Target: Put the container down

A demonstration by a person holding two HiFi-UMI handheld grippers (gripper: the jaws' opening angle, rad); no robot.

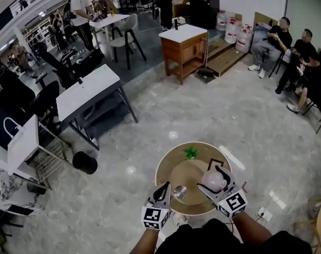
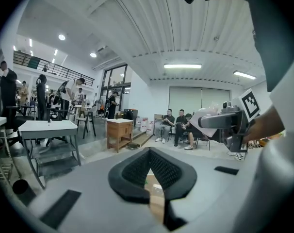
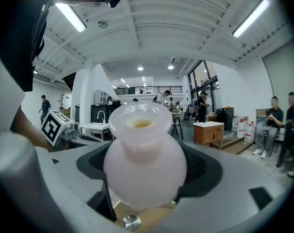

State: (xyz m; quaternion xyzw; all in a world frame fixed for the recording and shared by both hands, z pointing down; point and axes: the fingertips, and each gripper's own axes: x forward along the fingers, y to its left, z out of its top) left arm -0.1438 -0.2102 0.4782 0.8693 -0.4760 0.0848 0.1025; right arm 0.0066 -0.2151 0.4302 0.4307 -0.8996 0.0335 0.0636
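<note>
Container (image 3: 144, 154) clamped in our right gripper (image 1: 216, 180) above the round table (image 1: 165, 165); left gripper (image 2: 150, 155) closed, empty, alongside. Next, we judge: lower it gently beside the metal cap (image 3: 131, 222).

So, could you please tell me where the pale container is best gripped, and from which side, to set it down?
Grip the container around its round belly, coming in level from the side, as the right gripper does now. The belly fills the padded jaws, the narrower neck above should resist slipping, and the mouth faces up with the base free to meet the round table.
</note>
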